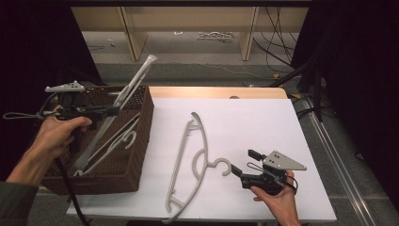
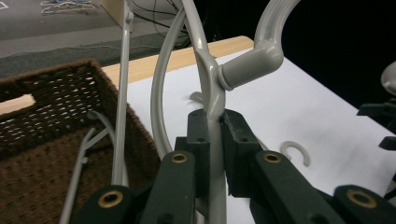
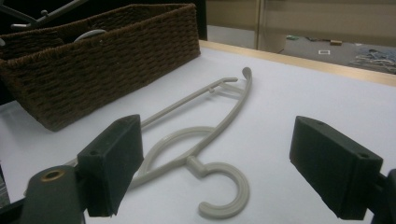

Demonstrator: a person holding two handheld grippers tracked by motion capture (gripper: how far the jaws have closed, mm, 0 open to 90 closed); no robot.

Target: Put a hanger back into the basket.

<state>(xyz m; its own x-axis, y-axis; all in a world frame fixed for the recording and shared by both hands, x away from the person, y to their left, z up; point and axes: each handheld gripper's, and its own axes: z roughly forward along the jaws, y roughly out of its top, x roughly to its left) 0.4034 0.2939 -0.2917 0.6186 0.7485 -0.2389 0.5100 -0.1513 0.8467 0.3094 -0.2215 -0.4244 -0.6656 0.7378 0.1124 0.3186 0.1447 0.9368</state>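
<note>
Counter [image 1: 263, 117]: my white work surface, with a wooden strip along its far edge.
Basket [image 1: 136, 141]: a brown woven one at my left end of the counter; more grey hangers [image 1: 115, 143] lie inside it.
Held hanger [image 1: 134, 82]: grey plastic, tilted steeply, its upper end sticking up past the basket's far rim and its lower end down inside the basket. In my left tool's view its hook [image 2: 271, 32] curves up just above the pads.
Loose hanger [image 1: 188, 165]: it lies flat on the counter just to the right of the basket, its hook [image 3: 224, 191] pointing toward my right tool.
Left tool [image 1: 110, 111]: I hold it over the basket, and its pads [image 2: 198, 140] are clamped tight on the held hanger's thin bar.
Right tool [image 1: 235, 169]: it sits low over the near edge of the counter, jaws spread wide with nothing between them, near the loose hanger's hook but not touching it.
</note>
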